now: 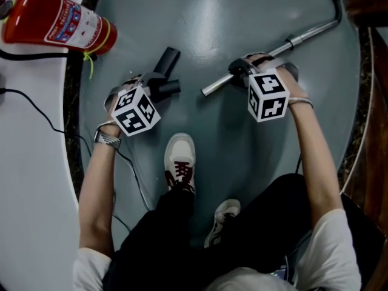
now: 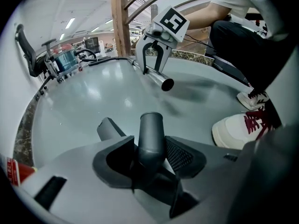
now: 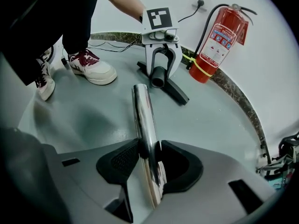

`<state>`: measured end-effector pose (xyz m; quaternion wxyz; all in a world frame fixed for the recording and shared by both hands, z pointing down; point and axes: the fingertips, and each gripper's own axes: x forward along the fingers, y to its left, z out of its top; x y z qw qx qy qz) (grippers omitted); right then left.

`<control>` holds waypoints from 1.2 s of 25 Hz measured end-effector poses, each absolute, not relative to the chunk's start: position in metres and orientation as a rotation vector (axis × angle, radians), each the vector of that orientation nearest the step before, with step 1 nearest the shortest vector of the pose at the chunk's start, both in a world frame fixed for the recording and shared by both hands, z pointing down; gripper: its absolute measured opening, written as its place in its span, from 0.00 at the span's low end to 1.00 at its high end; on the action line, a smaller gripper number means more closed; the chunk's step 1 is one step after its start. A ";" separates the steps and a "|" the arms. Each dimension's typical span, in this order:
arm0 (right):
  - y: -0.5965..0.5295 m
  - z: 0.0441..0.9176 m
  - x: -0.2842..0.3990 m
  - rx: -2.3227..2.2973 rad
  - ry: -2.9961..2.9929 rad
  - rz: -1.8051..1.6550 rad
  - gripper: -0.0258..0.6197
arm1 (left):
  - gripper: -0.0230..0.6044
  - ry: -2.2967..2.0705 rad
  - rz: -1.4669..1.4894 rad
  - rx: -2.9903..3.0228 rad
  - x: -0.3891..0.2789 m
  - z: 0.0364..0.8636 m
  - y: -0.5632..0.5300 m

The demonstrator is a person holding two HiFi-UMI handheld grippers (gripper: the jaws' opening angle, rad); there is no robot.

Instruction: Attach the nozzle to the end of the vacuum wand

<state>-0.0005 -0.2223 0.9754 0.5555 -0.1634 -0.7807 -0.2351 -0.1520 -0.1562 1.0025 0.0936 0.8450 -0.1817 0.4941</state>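
While the person stands over it, what lies underfoot? (Desk)

Glossy grey-green floor (image 1: 206,17), curved and rimmed by a dark stone band, with a white wall beyond. One white shoe (image 1: 180,156) with maroon laces is planted on it. (Photographer)

What does each camera add? (Desk)

The right gripper view shows a red fire extinguisher (image 3: 217,41) upright against the wall, beside a wall socket (image 3: 202,0). The left gripper view shows a wooden post (image 2: 120,22), railings and a hall lit by ceiling strips. The head view catches only the extinguisher. (Photographer)

Where are the parts? (Desk)

The left hand-held gripper (image 1: 154,83) is clamped on the tube neck of the dark nozzle (image 1: 168,58). The right hand-held gripper (image 1: 240,71) is closed on the chrome vacuum wand (image 1: 309,36) near its open end, which juts past the jaws. The two open ends face each other, apart and unjoined. (Photographer)
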 end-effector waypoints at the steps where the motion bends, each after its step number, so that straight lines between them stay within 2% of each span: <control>1: -0.224 0.974 -0.002 -0.390 -1.836 -0.565 0.29 | 0.37 -0.541 1.463 2.504 -0.153 1.002 -0.154; 30: -0.232 0.967 -0.057 -0.342 -1.857 -0.634 0.27 | 0.36 -0.753 1.327 2.429 -0.142 0.984 -0.151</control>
